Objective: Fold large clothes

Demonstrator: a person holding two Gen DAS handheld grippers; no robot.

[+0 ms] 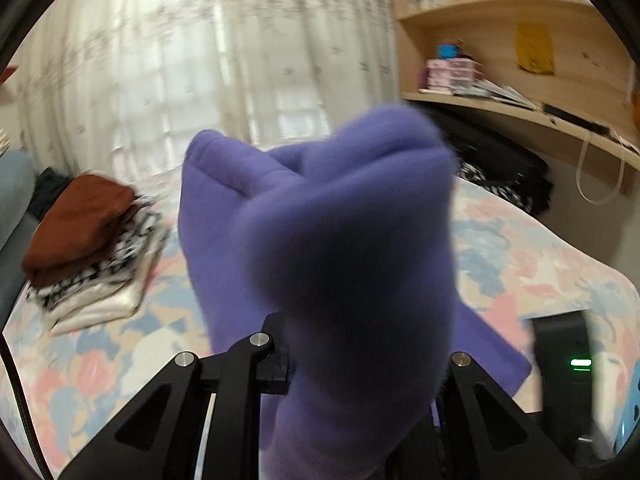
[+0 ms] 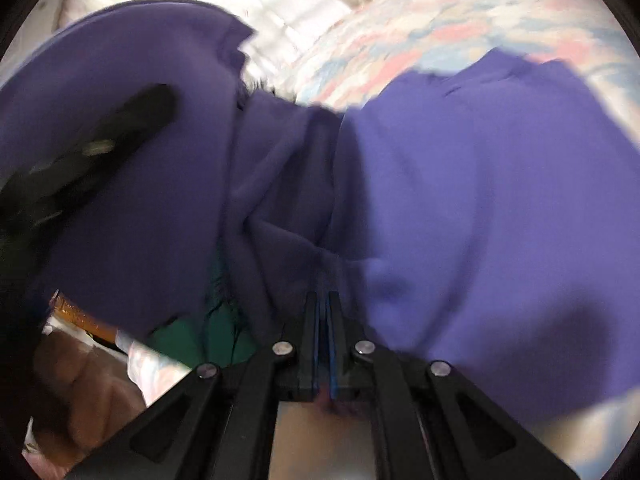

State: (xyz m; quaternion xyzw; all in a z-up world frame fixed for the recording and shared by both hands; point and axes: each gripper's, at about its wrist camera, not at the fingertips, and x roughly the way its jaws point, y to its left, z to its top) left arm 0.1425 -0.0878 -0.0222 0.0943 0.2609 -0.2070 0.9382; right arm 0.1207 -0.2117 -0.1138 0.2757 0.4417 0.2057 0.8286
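Purple garment [image 1: 340, 240], pastel-patch bedspread [image 1: 540, 264]

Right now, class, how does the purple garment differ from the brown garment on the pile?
The purple garment hangs bunched and lifted off the bed in the left tool; the brown garment lies folded on a stack.
The purple one fills the left wrist view; the brown one sits off to the side.
Both are plain-coloured cloth.

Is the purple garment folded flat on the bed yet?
No. The purple garment is bunched and lifted off the bed, draped over the left tongs, with the right tongs pinching a fold.
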